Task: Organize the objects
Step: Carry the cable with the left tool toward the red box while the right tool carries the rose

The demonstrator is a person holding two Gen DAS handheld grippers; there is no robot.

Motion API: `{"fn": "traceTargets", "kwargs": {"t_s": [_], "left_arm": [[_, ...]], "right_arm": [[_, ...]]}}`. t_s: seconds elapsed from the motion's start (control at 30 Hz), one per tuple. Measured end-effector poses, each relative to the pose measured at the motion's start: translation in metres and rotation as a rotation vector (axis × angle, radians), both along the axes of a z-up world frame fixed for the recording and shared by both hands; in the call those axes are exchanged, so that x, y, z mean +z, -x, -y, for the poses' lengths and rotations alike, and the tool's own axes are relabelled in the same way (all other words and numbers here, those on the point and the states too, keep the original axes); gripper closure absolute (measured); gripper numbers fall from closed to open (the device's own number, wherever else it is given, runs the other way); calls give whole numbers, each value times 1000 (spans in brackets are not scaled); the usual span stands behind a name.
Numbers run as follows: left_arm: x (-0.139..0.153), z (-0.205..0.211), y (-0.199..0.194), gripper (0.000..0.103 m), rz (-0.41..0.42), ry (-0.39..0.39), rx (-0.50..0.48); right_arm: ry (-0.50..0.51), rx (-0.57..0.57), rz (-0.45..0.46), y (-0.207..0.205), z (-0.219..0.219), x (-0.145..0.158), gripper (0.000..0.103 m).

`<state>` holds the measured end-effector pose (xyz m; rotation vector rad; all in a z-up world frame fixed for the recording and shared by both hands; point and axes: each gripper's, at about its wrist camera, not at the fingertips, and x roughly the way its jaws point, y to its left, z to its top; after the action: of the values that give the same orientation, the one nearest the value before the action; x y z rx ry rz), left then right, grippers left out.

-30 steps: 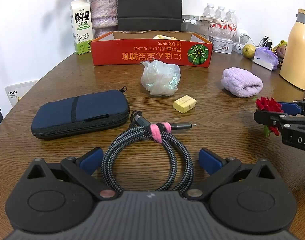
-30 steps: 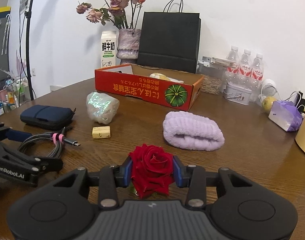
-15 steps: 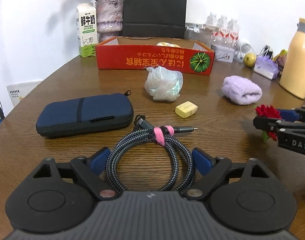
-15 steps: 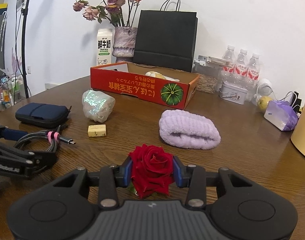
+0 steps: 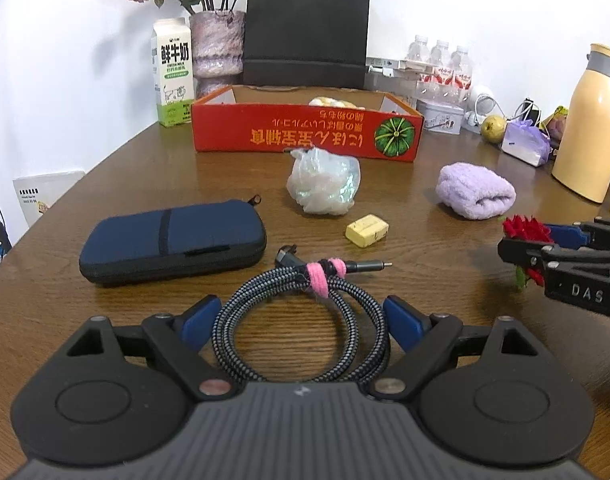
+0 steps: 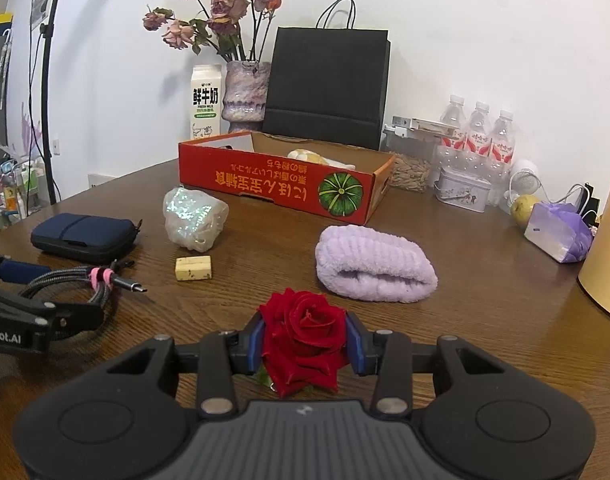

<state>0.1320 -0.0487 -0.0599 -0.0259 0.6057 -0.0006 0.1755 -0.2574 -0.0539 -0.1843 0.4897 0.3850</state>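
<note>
While the right gripper clamps a red rose, the left gripper, jaws just narrowed, brackets a coiled braided grey cable, its blue pads beside the coil.

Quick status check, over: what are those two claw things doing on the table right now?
Right gripper shut on red rose. Left gripper straddling coiled braided cable, jaws just narrowed. Nothing blocking.

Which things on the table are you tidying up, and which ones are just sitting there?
For the job, as far as I can tell:
- red rose, held in the right gripper
- coiled cable, between the left gripper fingers
- navy pouch
- crinkly bag
- yellow block
- purple towel
- red box

Probably just sitting there:
- milk carton
- vase of dried flowers
- black bag
- water bottles
- cream flask
</note>
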Motion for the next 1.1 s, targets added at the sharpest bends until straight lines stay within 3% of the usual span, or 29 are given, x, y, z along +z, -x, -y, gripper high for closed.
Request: {"fn": "traceTargets", "kwargs": {"t_s": [1.1], "left_arm": [[60, -32, 2, 14, 111, 25, -32]], "right_arm": [[-39, 42, 68, 5, -41, 32, 64]]}}
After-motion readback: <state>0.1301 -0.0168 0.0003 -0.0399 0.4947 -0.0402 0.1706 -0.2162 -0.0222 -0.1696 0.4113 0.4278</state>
